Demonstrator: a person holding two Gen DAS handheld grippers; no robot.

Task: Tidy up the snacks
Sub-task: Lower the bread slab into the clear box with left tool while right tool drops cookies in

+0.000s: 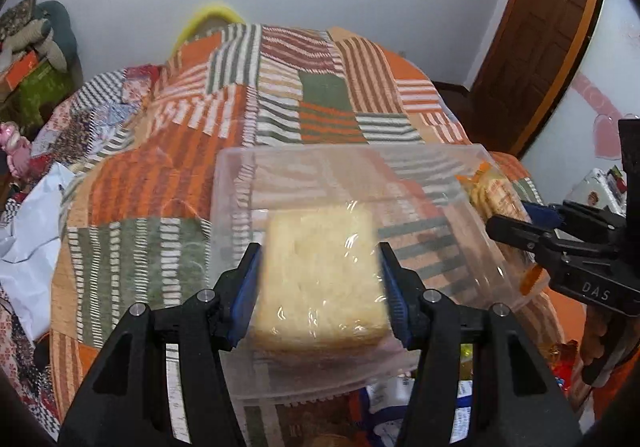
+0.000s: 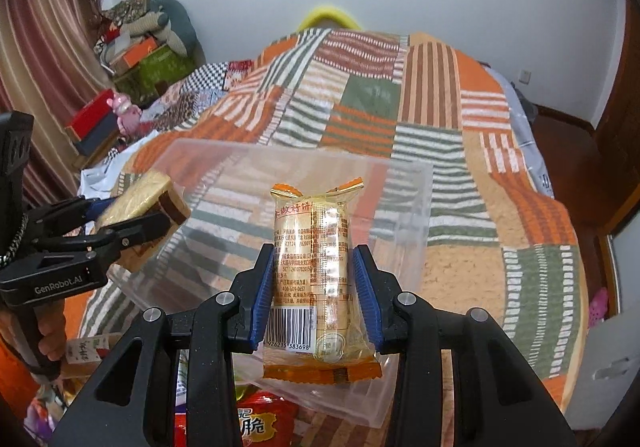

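**Lowering two wrapped snacks into the clear bin**

Blue pads of the left claw (image 1: 318, 287) press on both sides of a clear-wrapped bread slice (image 1: 320, 271); its jaws stand partly apart, shut on the slice. The right claw (image 2: 314, 287) is closed narrowly on an orange-trimmed biscuit packet (image 2: 310, 267), held upright. Both items hang above the clear plastic bin (image 2: 404, 207), which sits on the patchwork bed quilt (image 2: 460, 127).

Procedure:
1. Bring each item down inside the bin walls before you release. The slice sits toward the bin's left wall, the packet toward its middle.
2. Keep the two claws apart over the bin so their fingers do not collide.
3. Lay the packet flat, not on end, so it does not topple against the slice.
4. Release the soft slice gently; the bread probably dents easily.

Limits of view:
- The bin's near wall is hidden behind both claws.
- More snack packs (image 2: 264, 423) lie nearer than the bin, cut off by the frame edge; their number cannot be judged.
- The left view is motion-blurred, so the slice's wrapper detail is unclear.
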